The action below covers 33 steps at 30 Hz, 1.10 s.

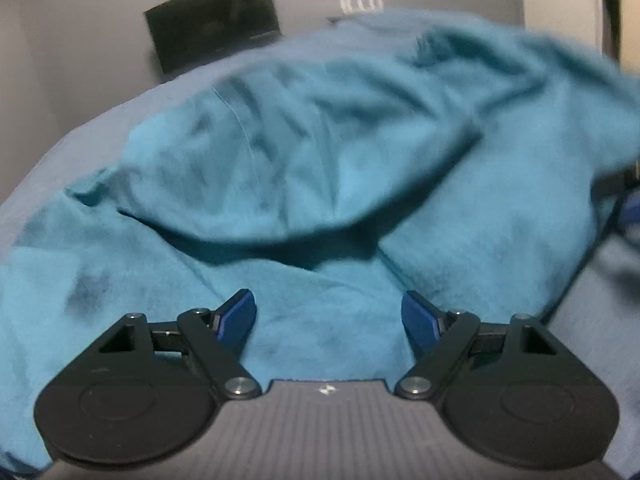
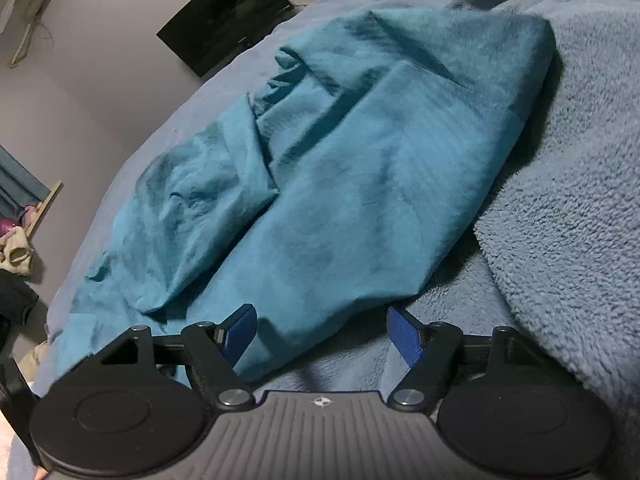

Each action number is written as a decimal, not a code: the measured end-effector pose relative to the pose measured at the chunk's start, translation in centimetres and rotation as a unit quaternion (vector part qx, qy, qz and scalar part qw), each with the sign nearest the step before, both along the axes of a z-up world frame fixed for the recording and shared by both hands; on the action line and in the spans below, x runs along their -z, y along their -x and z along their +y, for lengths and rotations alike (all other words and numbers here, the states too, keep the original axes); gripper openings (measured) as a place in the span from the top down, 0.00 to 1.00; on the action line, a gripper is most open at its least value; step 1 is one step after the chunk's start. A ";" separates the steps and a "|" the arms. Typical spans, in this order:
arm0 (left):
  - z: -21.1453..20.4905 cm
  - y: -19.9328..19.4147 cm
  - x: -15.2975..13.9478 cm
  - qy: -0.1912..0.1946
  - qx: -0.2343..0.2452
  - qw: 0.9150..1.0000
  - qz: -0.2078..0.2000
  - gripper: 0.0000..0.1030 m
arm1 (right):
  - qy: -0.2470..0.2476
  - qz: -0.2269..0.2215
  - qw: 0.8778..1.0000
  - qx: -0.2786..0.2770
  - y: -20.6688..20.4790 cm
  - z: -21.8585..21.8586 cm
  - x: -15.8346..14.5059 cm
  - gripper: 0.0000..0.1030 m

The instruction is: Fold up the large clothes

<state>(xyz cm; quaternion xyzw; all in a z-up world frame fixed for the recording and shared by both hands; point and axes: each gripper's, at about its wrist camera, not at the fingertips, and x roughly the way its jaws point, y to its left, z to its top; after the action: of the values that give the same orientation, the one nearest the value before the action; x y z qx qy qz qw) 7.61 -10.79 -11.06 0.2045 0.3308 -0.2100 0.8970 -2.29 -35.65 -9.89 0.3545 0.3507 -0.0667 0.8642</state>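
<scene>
A large teal garment (image 1: 312, 152) lies crumpled on a bed, with one flap folded over its middle. My left gripper (image 1: 328, 314) hovers low over its near part, jaws wide apart, nothing between the blue pads (image 1: 236, 316). In the right wrist view the same teal garment (image 2: 340, 168) stretches away in loose folds. My right gripper (image 2: 322, 330) stands open over the garment's near edge, where teal cloth meets the bedding. Its pads do not press on the cloth.
The garment rests on a blue-grey bed sheet (image 2: 132, 160). A fluffy blue blanket (image 2: 572, 184) is heaped at the right. A dark screen (image 2: 228, 12) hangs on the grey wall behind the bed. Clothes lie on the floor (image 2: 16, 252) at the left.
</scene>
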 end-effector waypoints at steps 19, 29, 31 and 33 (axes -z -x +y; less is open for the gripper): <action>0.5 0.4 0.1 0.015 0.001 1.000 -0.004 0.21 | -0.062 -0.073 0.988 0.118 -2.1 -5.0 1.8 0.26; 0.2 1.4 -1.7 0.029 -0.004 0.997 -0.066 0.23 | -0.035 -0.153 0.980 0.125 -3.7 -8.5 -1.4 0.74; -0.2 2.2 -3.7 0.061 0.003 0.989 -0.136 0.23 | 0.006 -0.159 0.981 0.110 -3.5 -7.5 -2.1 0.79; -1.4 1.3 -5.0 0.070 -0.004 0.986 -0.149 0.23 | 0.033 -0.167 0.980 0.099 -3.1 -7.0 -2.6 0.82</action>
<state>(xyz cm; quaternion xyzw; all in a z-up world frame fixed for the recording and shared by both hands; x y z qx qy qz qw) 6.34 -12.14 -6.11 0.1690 0.1783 -0.1965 0.9492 0.84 -42.63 -7.31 0.3644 0.1624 -0.1033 0.9111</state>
